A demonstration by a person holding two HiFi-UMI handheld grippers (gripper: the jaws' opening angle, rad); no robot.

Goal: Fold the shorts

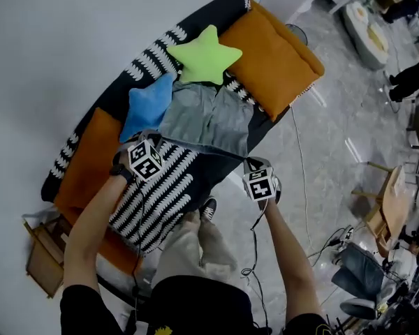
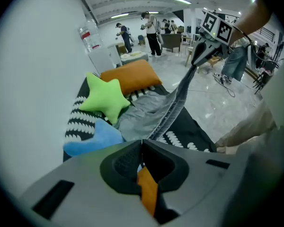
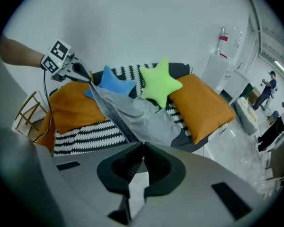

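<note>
Grey shorts [image 1: 202,117] lie on a sofa, legs pointing away toward the cushions. Their waistband is pulled taut between my two grippers above the sofa's near edge. My left gripper [image 1: 148,137] is shut on the waistband's left end, and my right gripper [image 1: 250,160] is shut on its right end. In the left gripper view the jaws [image 2: 141,143] pinch the band of the shorts [image 2: 146,109], which runs up to the right gripper [image 2: 195,66]. In the right gripper view the closed jaws [image 3: 143,145] hold the shorts [image 3: 146,119], with the left gripper [image 3: 87,78] at the far end.
A black-and-white patterned throw [image 1: 160,197] covers the sofa. On it are a green star pillow [image 1: 204,56], a blue star pillow [image 1: 148,105] and two orange cushions [image 1: 276,54] [image 1: 91,166]. A wooden frame [image 1: 45,257] stands at the left; cables [image 1: 255,257] trail over the floor. People [image 2: 151,30] stand far back.
</note>
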